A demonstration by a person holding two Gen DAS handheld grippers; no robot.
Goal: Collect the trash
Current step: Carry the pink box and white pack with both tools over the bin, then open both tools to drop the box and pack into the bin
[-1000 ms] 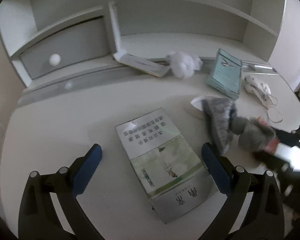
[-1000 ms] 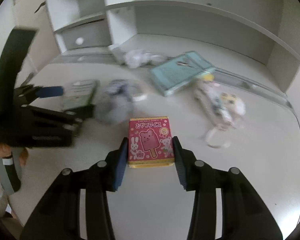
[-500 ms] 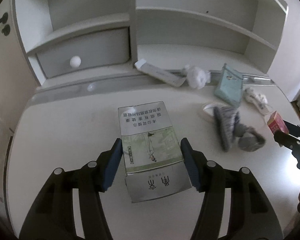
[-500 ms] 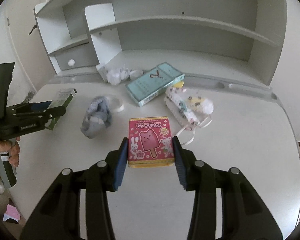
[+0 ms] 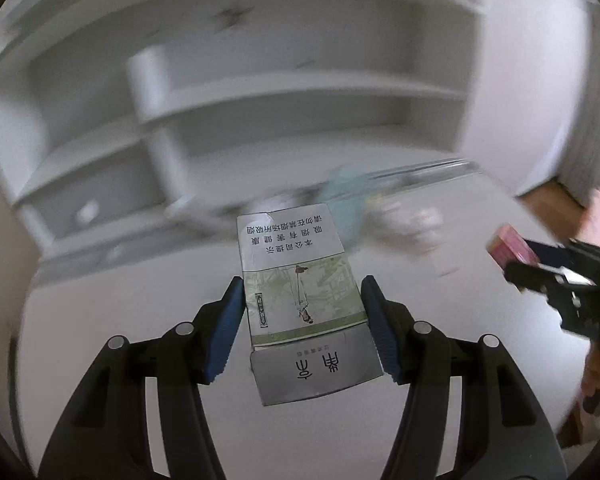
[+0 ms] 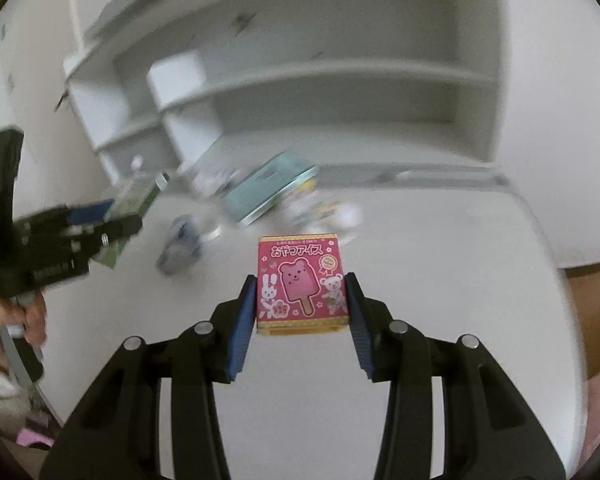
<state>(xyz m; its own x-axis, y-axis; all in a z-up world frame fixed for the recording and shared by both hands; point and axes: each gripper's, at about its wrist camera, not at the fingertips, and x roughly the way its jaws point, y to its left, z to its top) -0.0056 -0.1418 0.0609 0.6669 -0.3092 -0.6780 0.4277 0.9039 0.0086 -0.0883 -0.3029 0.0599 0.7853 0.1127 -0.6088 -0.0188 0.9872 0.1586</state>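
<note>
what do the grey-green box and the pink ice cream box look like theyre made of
Grey-green box: thin printed cardboard, it seems, with a slight sheen; sharp folded edges, a flap seam near the bottom, a scuffed top corner. Pink ice cream box: also printed card, probably glossy; crisp corners, a gold border, flat cartoon print. Whether either is film-wrapped cannot be told.

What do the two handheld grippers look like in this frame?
Both the left gripper and the right gripper have matte black forked frames with round silver rivets, ending in two fingers faced with ribbed blue pads. A white printed label marks the left gripper's side. No cables are visible.
</note>
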